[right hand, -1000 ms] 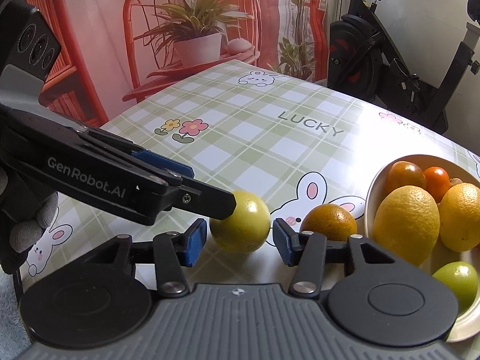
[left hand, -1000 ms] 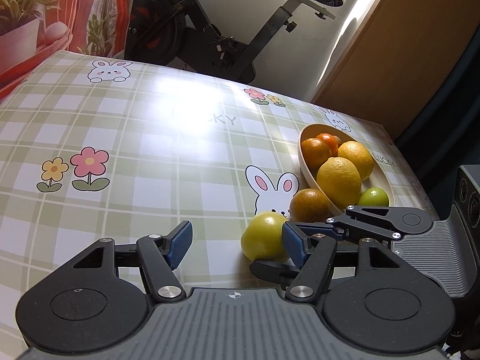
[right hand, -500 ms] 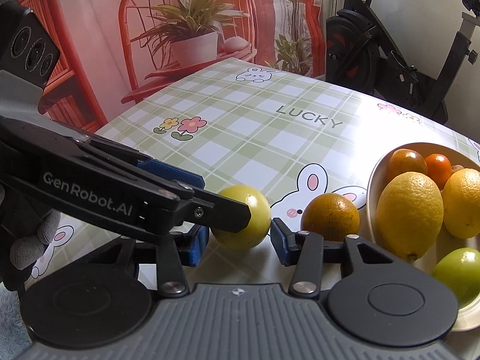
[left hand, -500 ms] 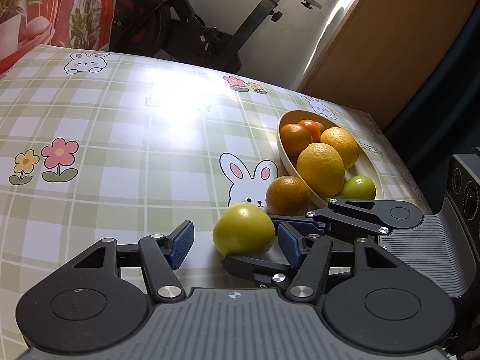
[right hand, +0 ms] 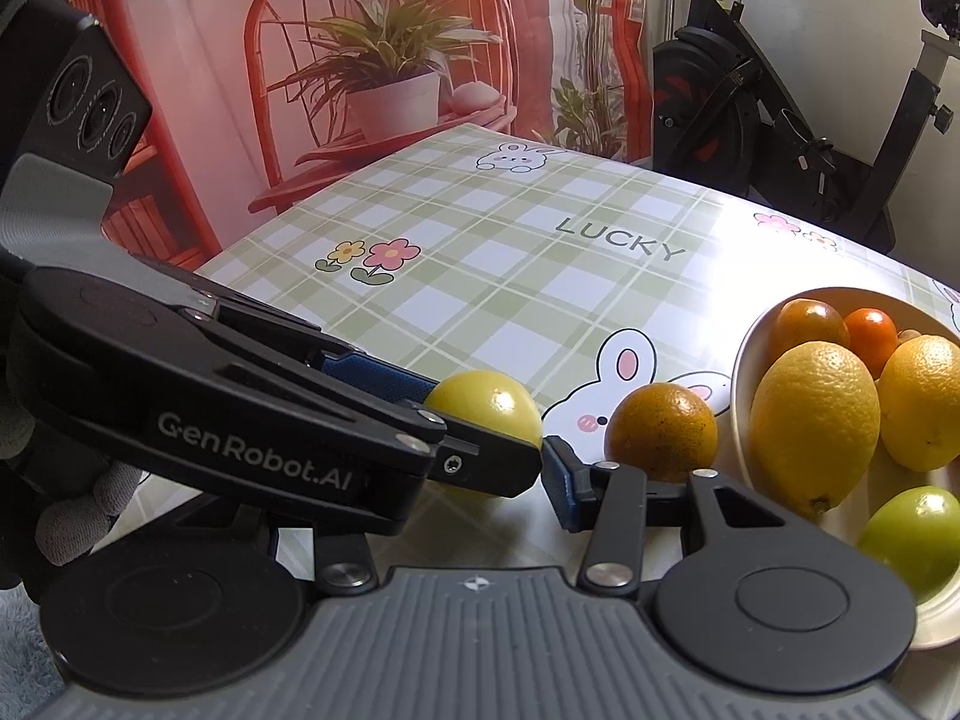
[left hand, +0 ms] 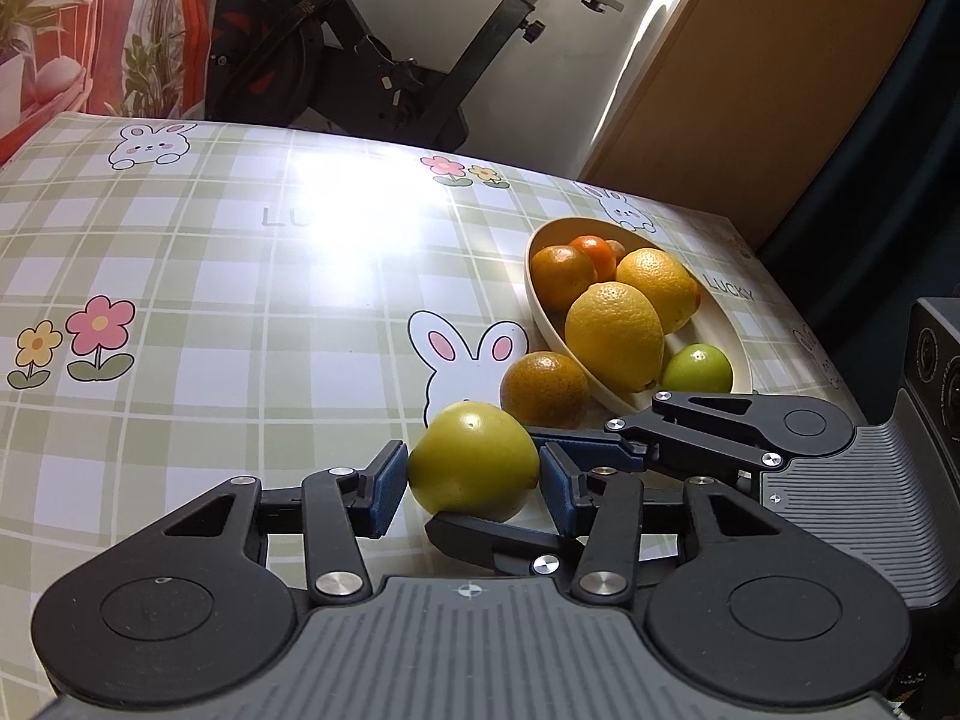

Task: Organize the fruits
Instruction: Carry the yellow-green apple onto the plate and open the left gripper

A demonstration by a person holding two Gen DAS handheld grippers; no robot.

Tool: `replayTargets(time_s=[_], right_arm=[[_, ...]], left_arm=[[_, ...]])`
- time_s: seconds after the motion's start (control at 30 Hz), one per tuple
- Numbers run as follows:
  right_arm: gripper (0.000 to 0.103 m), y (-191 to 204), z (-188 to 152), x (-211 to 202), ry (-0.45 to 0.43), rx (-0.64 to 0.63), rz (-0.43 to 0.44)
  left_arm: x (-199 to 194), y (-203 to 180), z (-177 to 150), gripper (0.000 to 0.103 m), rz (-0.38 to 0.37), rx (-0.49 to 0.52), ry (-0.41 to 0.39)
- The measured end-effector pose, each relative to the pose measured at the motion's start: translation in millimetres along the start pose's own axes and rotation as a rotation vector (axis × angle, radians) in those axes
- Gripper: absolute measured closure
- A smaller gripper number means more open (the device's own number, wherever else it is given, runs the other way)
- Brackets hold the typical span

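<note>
now ribbed blue jaws have just closed on the smooth, round yellow-green fruit (left hand: pixel 473 459).

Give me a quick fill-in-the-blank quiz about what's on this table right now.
1. The orange outside the bowl lies next to a printed ___.
2. Only one fruit in the bowl is ___.
3. The word printed on the tablecloth is ___.

Missing words: rabbit; green; LUCKY
</note>
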State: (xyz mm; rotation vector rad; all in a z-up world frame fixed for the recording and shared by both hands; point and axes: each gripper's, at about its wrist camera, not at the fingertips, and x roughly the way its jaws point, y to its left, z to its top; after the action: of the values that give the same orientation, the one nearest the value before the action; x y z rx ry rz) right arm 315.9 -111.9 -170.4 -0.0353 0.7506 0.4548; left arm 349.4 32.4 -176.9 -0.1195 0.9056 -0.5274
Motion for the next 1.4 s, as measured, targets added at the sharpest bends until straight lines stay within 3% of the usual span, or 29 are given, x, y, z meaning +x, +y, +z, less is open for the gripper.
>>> replayTargets(time_s=[0.47, 0.83, 1.07, 1.4], right_arm=[[0.056, -34, -3, -49, -0.112, 0.063, -0.048], [0.056, -105, -19, -93, -0.198, 0.168, -0.14], [0.056, -153, -33, -111, -0.203, 0.235, -0.209], [0.055, -183, -46, -101, -0.156, 0.289, -0.228]], left_arm=[[11, -68, 28, 0.052, -0.016, 0.081, -0.043], [68, -146, 57, 0.052, -0.059, 0.221, -0.019], [107, -180, 60, 0.052, -0.09, 0.266, 0.018], [138, -181, 61, 0.052, -0.07, 0.256, 0.064]])
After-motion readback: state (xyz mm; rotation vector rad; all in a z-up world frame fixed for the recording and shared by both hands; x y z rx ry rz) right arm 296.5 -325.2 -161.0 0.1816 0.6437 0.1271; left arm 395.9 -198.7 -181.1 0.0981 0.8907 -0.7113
